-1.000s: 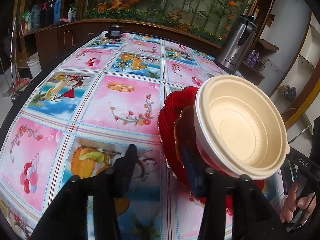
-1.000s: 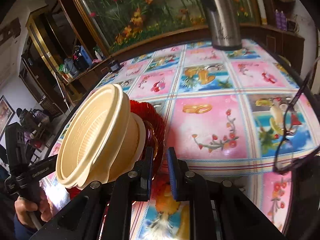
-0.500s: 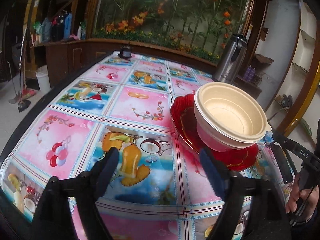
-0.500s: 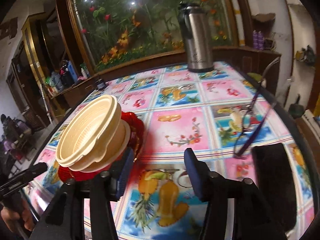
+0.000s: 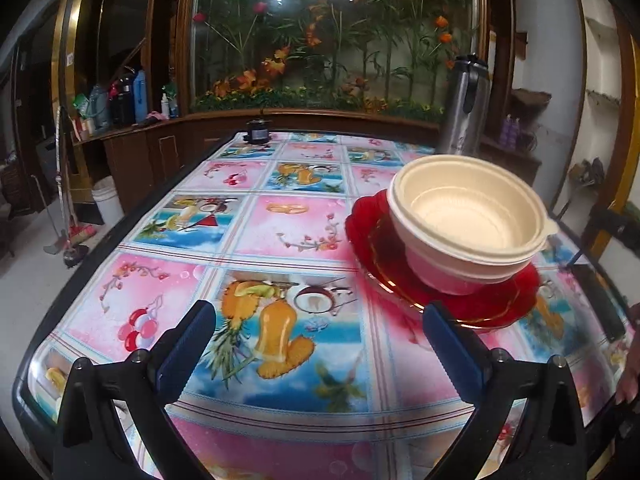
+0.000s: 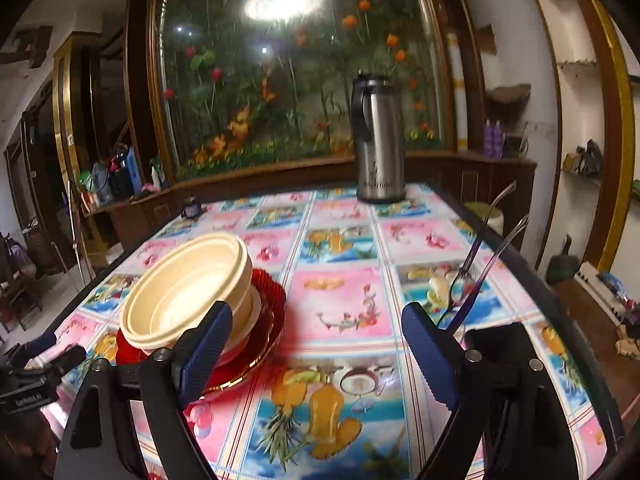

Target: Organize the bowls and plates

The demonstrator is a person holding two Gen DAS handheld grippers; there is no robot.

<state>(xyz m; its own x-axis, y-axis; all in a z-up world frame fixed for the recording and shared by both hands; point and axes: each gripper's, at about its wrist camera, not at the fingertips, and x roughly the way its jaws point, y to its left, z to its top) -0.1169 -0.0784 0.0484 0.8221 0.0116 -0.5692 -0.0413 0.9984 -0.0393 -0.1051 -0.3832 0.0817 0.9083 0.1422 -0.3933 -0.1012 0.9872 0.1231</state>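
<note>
A red plate (image 5: 504,300) lies flat on the patterned tablecloth with a stack of cream bowls (image 5: 468,216) standing upright on it. In the right wrist view the plate (image 6: 268,320) and the bowls (image 6: 188,288) sit at the left. My left gripper (image 5: 316,328) is open and empty, low over the table, left of and nearer than the plate. My right gripper (image 6: 316,328) is open and empty, to the right of the stack; its left finger overlaps the plate's near edge in view.
A steel thermos jug (image 6: 378,140) stands at the table's far right. A pair of glasses (image 6: 476,272) lies at the right edge. A small dark object (image 5: 258,132) sits at the far edge. The table (image 5: 280,220) has dark raised edges.
Both grippers let go of the red plate with the bowls, which went from tilted to flat on the table. Both jaws opened wide and both grippers drew back.
</note>
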